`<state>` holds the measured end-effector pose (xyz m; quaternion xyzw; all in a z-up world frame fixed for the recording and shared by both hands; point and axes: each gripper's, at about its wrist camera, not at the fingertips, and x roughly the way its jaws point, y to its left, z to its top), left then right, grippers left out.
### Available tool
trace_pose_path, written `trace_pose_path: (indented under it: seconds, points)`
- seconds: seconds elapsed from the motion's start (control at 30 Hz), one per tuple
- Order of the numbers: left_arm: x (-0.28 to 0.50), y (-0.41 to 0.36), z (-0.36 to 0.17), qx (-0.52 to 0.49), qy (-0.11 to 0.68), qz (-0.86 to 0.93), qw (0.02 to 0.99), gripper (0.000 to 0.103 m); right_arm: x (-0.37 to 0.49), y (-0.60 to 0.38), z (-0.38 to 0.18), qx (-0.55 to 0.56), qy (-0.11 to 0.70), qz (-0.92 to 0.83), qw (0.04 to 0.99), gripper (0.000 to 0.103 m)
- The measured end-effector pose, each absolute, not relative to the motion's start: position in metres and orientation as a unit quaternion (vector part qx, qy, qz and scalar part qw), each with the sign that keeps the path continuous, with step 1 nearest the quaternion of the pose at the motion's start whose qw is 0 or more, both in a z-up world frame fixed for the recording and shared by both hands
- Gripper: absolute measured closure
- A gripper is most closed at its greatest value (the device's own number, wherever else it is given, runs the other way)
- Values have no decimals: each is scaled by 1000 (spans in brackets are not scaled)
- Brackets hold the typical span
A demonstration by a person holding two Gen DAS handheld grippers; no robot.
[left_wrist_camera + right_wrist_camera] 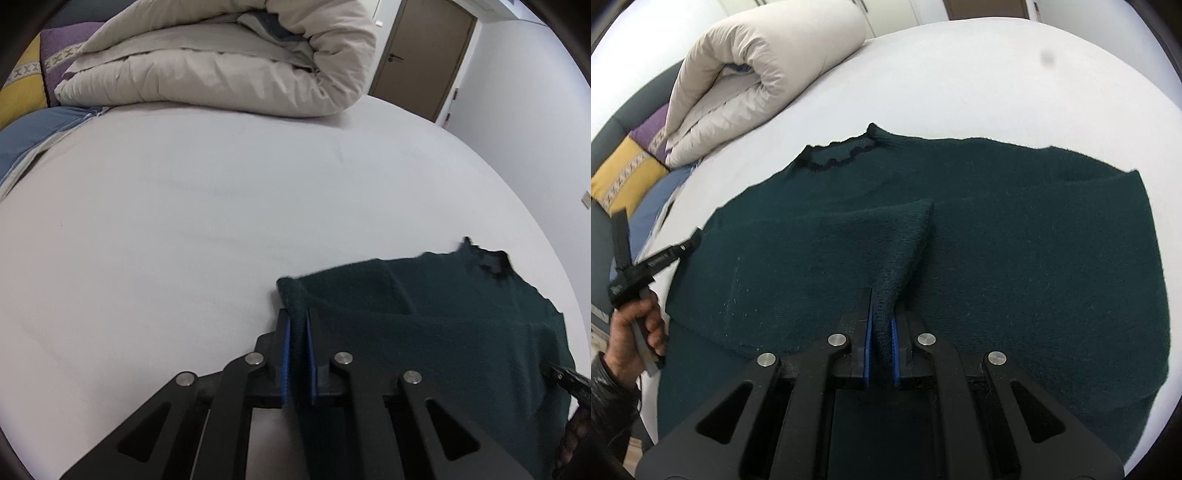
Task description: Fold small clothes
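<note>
A dark green knitted sweater [1015, 240] lies spread on the white bed, its black-trimmed collar [838, 155] at the far side. My right gripper [882, 314] is shut on a raised fold of the sweater near its middle. My left gripper [298, 325] is shut on a corner of the sweater [443, 325] at its left edge, and it shows at the far left of the right wrist view [694, 242], held by a hand. The tip of the right gripper shows at the right edge of the left wrist view [565, 376].
A rolled beige duvet [221, 62] lies at the head of the white bed [184, 221], also in the right wrist view [746, 70]. Yellow and purple pillows [631, 173] and a blue cloth [33, 136] sit beside it. A brown door [424, 55] stands beyond.
</note>
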<state>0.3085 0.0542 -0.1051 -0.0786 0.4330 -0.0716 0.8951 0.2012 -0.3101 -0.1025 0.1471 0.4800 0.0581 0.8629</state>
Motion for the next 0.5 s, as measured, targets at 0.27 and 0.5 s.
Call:
trace_pose_path:
  seconds: [0.27,0.5]
  points:
    - [241,40,-86,-36,435,-86,896,43,196,-314,-100,181,479,68,856,90]
    - [234,28,-112,-1,450,-81,889,85,196,-319,-100,173,482,45,858,93]
